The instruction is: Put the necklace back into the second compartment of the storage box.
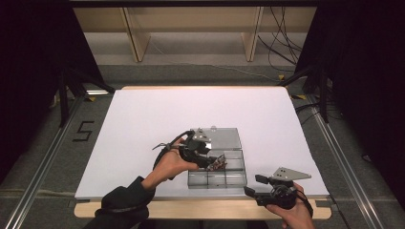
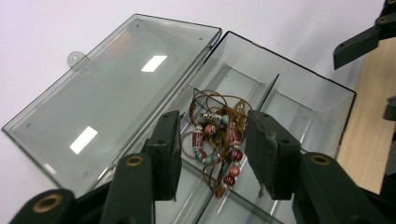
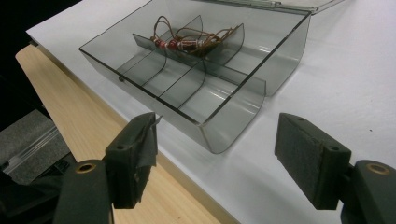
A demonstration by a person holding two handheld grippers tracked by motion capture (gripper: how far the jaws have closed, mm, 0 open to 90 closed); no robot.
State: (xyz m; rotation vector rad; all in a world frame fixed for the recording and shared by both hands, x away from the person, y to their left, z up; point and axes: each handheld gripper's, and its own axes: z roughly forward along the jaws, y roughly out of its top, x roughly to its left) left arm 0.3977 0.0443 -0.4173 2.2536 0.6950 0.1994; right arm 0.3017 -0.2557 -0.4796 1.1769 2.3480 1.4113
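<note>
The beaded bracelet [image 2: 215, 140] now lies in a compartment of the smoky clear box [image 1: 217, 179], lower middle of the high view, with the left tongs [image 2: 212, 156] spread either side of it and no pad pressing on it. To finish the drop cleanly, I'd lift them straight up so no cord loop snags a pad (that tangle looks grabby). The right tongs [image 3: 219, 156] hang spread and empty off the box's near corner, over the white surface [image 1: 143, 119].
</note>
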